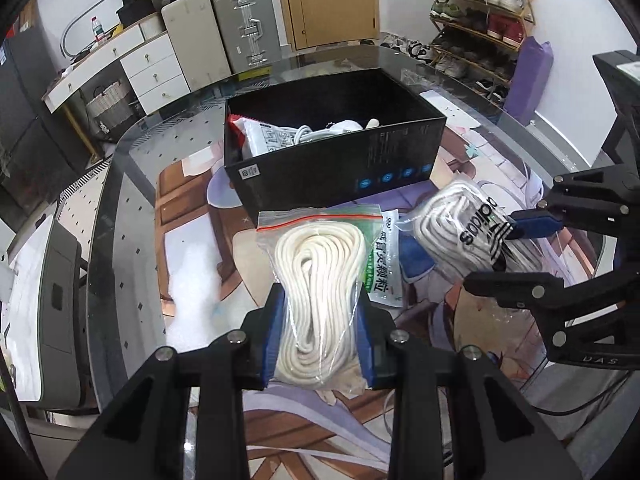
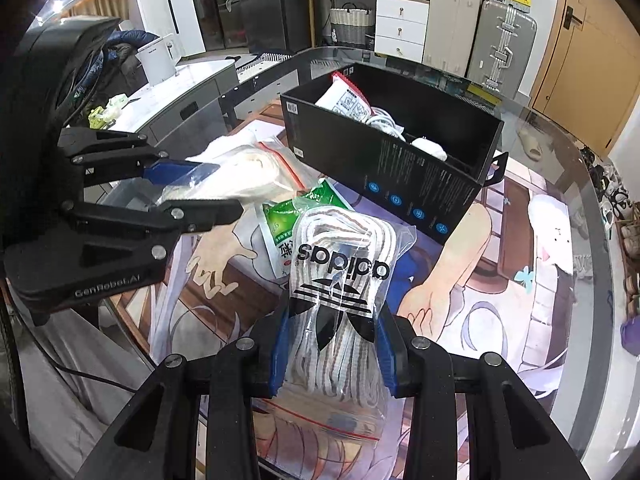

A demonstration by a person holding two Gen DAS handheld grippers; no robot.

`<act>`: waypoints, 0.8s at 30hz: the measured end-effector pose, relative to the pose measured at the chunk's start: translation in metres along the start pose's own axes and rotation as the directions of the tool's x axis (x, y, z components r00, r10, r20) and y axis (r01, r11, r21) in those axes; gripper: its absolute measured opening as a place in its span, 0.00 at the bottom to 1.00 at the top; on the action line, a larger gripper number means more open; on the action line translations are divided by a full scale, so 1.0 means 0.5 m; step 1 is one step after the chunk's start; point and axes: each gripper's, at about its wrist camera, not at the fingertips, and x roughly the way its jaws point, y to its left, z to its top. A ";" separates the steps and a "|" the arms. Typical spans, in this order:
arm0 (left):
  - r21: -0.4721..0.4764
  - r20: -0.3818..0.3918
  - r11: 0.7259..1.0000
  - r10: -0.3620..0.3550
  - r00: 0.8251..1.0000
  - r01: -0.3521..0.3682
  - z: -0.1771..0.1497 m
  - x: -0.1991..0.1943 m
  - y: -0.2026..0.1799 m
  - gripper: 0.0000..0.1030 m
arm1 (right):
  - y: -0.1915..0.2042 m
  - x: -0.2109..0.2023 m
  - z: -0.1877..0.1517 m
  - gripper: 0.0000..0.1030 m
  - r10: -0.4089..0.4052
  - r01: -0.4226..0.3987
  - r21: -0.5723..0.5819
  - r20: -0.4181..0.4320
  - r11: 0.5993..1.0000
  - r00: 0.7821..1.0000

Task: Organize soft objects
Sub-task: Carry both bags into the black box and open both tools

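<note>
My left gripper [image 1: 320,308] is shut on a clear zip bag of cream rope [image 1: 320,276], held above the table in front of the black box [image 1: 340,168]. My right gripper [image 2: 332,320] is shut on a clear adidas bag of white laces [image 2: 340,280]. That bag also shows in the left wrist view [image 1: 464,232], with the right gripper [image 1: 516,252] around it. The left gripper [image 2: 208,188] and its rope bag [image 2: 248,172] show at the left of the right wrist view. The open black box [image 2: 400,172] holds a white packet and white cables. A green-and-white sachet [image 1: 380,260] lies on the table between the two bags.
The glass table [image 1: 132,216] covers a printed cartoon mat. Suitcases [image 1: 244,24], white drawers and a shoe rack [image 1: 480,20] stand beyond the far edge. A grey cabinet [image 2: 180,96] with a white appliance stands to the left of the table.
</note>
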 end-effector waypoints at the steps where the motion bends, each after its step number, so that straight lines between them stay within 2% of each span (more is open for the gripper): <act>1: 0.000 0.006 1.000 -0.002 1.000 0.002 0.002 -0.005 -0.001 0.30 | 0.000 -0.004 0.001 0.36 0.000 0.000 -0.001 0.005 1.000 1.000; 9: 0.002 0.074 1.000 -0.014 0.997 0.014 0.021 -0.056 -0.001 0.30 | -0.008 -0.058 0.022 0.36 -0.005 0.006 -0.005 0.079 1.000 0.997; 14: 0.008 0.119 1.000 -0.029 0.992 0.029 0.045 -0.085 0.002 0.30 | -0.019 -0.093 0.039 0.36 -0.040 0.041 -0.009 0.132 0.999 0.991; 24: -0.021 0.214 1.000 -0.009 0.977 0.014 0.118 -0.110 0.018 0.30 | -0.038 -0.151 0.105 0.36 -0.120 0.117 0.027 0.250 0.993 0.961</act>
